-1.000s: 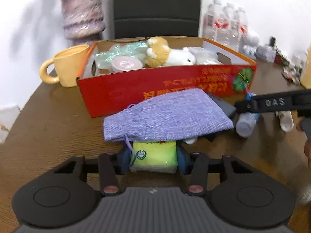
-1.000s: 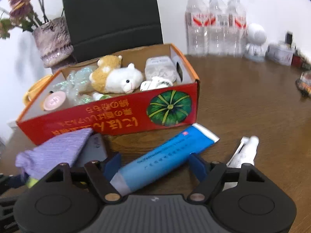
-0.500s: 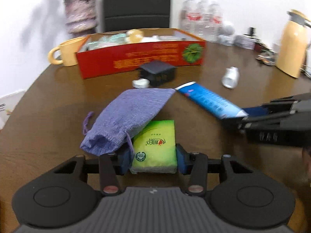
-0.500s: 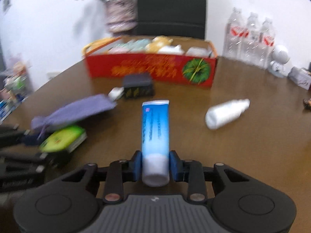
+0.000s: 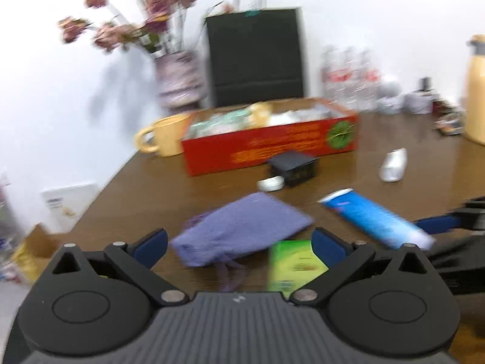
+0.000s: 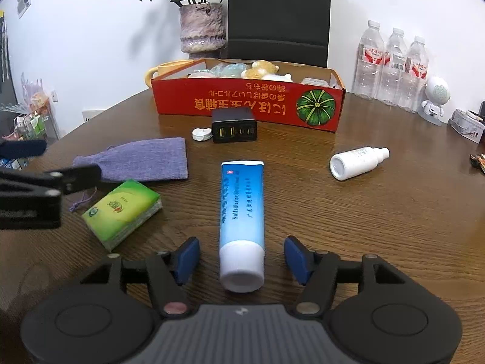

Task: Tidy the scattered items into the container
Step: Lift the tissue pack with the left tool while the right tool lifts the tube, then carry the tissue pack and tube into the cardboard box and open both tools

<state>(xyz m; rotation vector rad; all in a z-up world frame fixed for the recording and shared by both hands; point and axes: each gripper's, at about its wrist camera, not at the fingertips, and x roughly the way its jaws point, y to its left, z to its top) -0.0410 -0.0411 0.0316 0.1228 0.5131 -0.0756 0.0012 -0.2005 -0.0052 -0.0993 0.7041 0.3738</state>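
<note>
The blue plastic ointment tube with a white cap (image 6: 241, 221) lies loose on the brown wooden table (image 6: 379, 227), between the right gripper (image 6: 241, 257)'s jaws, which have just been opening and stand clear of it. The left gripper (image 5: 239, 244), its jaws just sprung wide, seems through the blur to touch neither the green tissue pack (image 5: 292, 265) nor the purple cloth pouch (image 5: 242, 230). Nothing is being carried, so the next move calls for a fresh grasp and a lift over the near wall of the red cardboard box (image 6: 248, 103), with bare table on the way apart from the black charger (image 6: 234, 124).

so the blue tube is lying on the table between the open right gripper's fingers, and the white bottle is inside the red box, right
Not quite. The white bottle is not in the red box; the right wrist view shows it lying on its side on the table, in front of the box. The rest holds: the blue tube lies between the open right gripper's fingers.
</note>
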